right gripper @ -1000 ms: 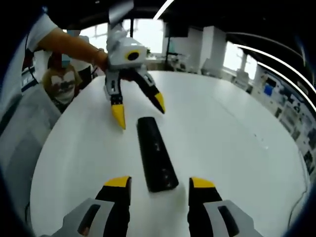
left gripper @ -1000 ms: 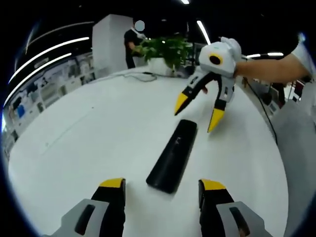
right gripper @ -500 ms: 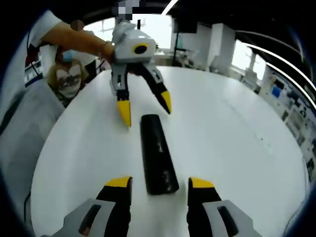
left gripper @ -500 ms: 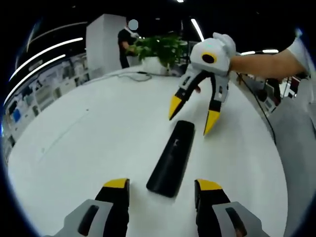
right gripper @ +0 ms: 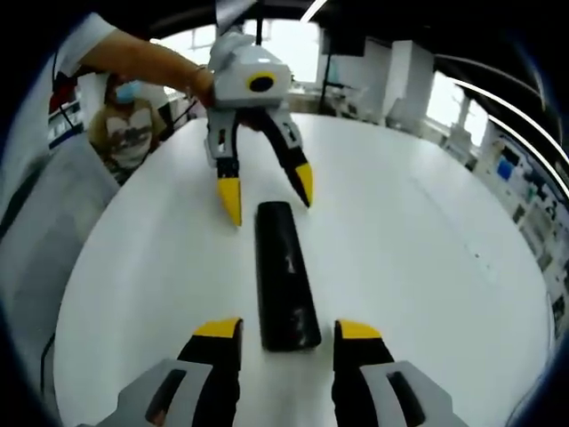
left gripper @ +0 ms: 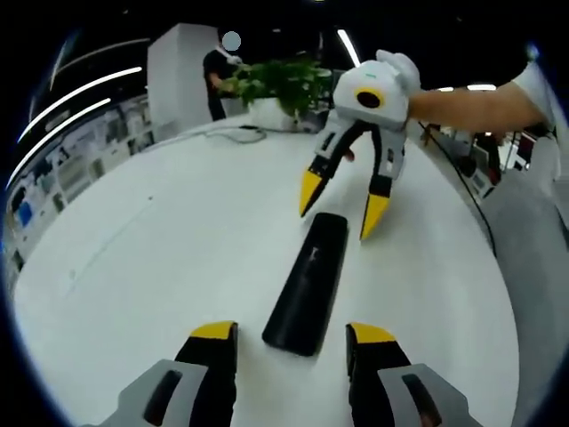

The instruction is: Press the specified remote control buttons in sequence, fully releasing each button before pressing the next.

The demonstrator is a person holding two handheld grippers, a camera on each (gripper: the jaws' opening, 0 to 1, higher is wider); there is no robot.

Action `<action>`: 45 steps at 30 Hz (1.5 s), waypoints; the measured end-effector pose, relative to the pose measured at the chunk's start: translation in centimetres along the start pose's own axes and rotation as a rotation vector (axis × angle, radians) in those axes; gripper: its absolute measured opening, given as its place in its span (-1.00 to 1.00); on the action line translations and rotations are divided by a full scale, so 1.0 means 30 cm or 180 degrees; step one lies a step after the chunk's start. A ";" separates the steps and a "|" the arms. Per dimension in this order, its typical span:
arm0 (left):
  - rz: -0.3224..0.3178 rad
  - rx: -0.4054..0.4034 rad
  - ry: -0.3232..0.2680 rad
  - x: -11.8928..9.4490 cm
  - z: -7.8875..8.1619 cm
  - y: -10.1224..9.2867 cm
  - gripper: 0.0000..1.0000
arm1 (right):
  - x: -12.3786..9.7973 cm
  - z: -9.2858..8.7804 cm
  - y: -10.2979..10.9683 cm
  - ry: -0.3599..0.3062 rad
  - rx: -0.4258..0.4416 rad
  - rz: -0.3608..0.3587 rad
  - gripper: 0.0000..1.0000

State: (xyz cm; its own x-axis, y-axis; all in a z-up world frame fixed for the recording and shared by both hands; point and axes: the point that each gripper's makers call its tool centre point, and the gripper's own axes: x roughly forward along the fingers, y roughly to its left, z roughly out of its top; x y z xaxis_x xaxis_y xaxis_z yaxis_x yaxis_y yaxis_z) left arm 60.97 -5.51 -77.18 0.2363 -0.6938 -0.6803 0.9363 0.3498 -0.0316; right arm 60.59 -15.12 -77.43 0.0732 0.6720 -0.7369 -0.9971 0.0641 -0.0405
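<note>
in the left gripper view the left gripper (left gripper: 289, 336) rises from the bottom edge with its two yellow-tipped jaws spread wide and nothing between them, hanging just above the near end of a black remote control (left gripper: 308, 283). the remote control lies flat on the round white tabletop (left gripper: 160, 258), its long side running away from the camera, and a few small pale marks show on its top face, too small to tell apart. at its far end the right gripper (left gripper: 336, 203) comes in from the upper right, jaws parted to either side of that end with the yellow tips just above the tabletop, holding nothing; whether a tip touches the remote control cannot be told. a bare forearm (left gripper: 471, 105) leads off from it to the right. farther back a cable (left gripper: 233, 135) lies on the tabletop, and beyond it a green plant (left gripper: 280, 82) stands in a white pot (left gripper: 267, 113), with a person in dark clothes (left gripper: 213, 78) beside a white pillar (left gripper: 178, 84). in the right gripper view the right gripper (right gripper: 287, 336) opens wide over the nearer end of the remote control (right gripper: 284, 274), gripping nothing, with the left gripper (right gripper: 267, 189) open at the far end and a seated person (right gripper: 129, 133) beyond the tabletop edge (right gripper: 98, 294).
</note>
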 end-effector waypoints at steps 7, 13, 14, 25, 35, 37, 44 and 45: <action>-0.0036 0.0032 0.0021 0.006 0.001 -0.003 -0.05 | 0.007 -0.011 -0.006 0.0067 -0.0007 0.0016 -0.30; -0.0072 0.0058 0.0041 0.013 0.001 -0.010 -0.12 | 0.010 -0.020 -0.006 0.0119 -0.0024 0.0038 -0.37; -0.0081 0.0068 0.0049 0.014 0.000 -0.012 -0.14 | 0.010 -0.020 -0.006 0.0116 -0.0017 0.0042 -0.38; -0.0111 0.0142 0.0100 0.014 -0.002 -0.017 -0.28 | 0.012 -0.018 -0.011 0.0147 -0.0049 0.0051 -0.53; -0.0112 0.0262 0.0138 0.014 0.000 -0.017 -0.47 | 0.009 -0.018 -0.010 0.0169 -0.0011 0.0052 -0.56; -0.0119 0.0276 0.0145 0.014 0.000 -0.019 -0.47 | 0.009 -0.018 -0.009 0.0174 0.0000 0.0052 -0.56; -0.0137 0.0363 0.0192 0.013 0.006 -0.038 -0.49 | 0.011 -0.016 -0.004 0.0204 -0.0011 0.0043 -0.57; -0.0134 0.0370 0.0198 0.012 0.005 -0.035 -0.50 | 0.011 -0.016 -0.004 0.0207 -0.0013 0.0039 -0.57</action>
State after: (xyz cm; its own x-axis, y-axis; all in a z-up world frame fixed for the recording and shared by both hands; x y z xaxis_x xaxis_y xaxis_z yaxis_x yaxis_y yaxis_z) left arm 60.12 -6.22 -77.29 0.1829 -0.6648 -0.7243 0.9697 0.2433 0.0216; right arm 60.72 -15.25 -77.98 0.0598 0.6233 -0.7797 -0.9980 0.0532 -0.0340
